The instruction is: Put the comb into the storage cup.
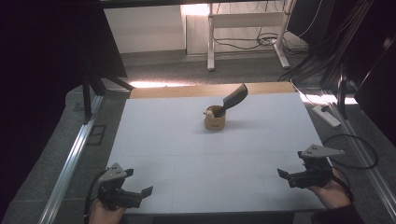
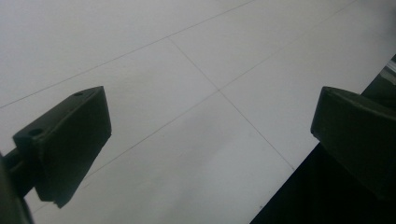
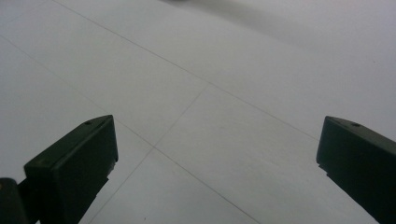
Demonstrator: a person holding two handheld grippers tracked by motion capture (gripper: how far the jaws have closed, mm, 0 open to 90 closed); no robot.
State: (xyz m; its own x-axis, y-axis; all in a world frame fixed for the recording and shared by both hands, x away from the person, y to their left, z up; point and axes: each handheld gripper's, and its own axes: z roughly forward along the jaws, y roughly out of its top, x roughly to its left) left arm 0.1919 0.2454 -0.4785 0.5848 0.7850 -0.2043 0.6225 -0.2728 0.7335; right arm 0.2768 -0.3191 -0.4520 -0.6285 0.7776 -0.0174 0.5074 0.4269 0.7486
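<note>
A small wooden cup (image 1: 215,122) stands upright on the white table (image 1: 187,154), in the far middle. A black comb-like tool (image 1: 234,98) leans out of it toward the upper right, and a small pale object (image 1: 209,112) rests at its rim. My left gripper (image 1: 140,195) is held at the near left corner, open, with nothing between its fingers. My right gripper (image 1: 285,178) is held near the front right edge, also open and empty. Both are far from the cup. In the left gripper view the left gripper (image 2: 210,126) hangs over bare table; in the right gripper view so does the right gripper (image 3: 217,149).
A wooden strip (image 1: 187,90) runs along the table's far edge. Metal rails (image 1: 70,163) flank the table on both sides. A power strip (image 1: 327,115) and cables (image 1: 355,154) lie on the floor at right. A white desk frame (image 1: 211,42) stands behind. The table's near edge (image 2: 299,172) is close to the left gripper.
</note>
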